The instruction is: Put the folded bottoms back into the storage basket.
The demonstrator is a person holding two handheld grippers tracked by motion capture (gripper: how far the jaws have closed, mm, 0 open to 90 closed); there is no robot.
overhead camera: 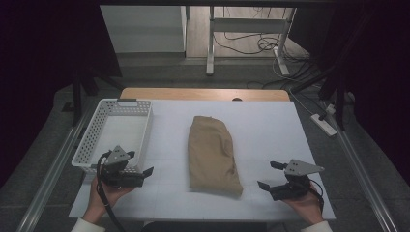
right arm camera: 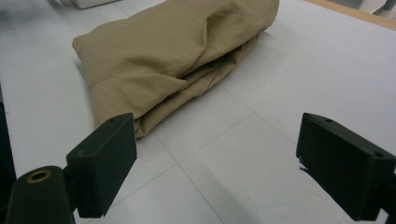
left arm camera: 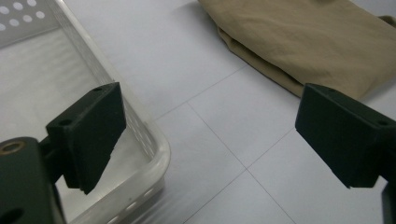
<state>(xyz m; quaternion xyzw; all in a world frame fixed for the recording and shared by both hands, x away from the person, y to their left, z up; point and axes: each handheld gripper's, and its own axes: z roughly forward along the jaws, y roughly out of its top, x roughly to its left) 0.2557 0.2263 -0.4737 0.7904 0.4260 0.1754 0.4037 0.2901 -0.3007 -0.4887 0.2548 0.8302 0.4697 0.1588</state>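
Tan cotton, folded into a long bundle, lies on the white counter between our two tools: this folded tan garment sits just inward of the left tool and inward of the right tool, touching neither. Both tools stand with jaws wide apart and hold nothing. Beside the left tool, on its outer side, waits the white perforated basket. We judge the step to be the approach. To do it well, we bring each tool level to a near corner, bite through every layer at once, and lift together so the fold holds.
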